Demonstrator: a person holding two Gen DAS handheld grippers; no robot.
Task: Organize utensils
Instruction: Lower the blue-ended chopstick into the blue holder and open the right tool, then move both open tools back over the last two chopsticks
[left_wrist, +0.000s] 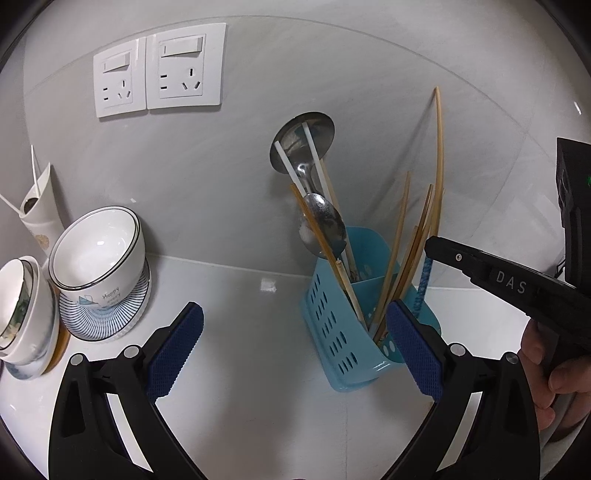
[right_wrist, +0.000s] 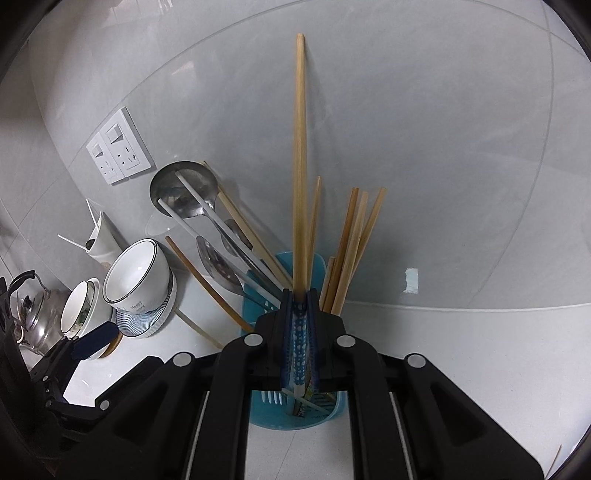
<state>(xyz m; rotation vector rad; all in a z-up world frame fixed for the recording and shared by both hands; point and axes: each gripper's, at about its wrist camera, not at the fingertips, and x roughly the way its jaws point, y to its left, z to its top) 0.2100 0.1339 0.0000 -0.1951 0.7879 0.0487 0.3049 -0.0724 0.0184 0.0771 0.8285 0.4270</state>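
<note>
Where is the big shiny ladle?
The ladle stands in the blue utensil holder, in its left compartment, its bowl leaning on the wall right of the wall sockets.

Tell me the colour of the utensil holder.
Light blue utensil holder, with slotted sides; clearest in the left wrist view.

Even, cool indoor light, soft shadows on the wall (left_wrist: 369, 74), glare glinting off the white bowl (left_wrist: 99, 251), heavy fisheye bending, dark vignette corners, slight softness at edges
</note>
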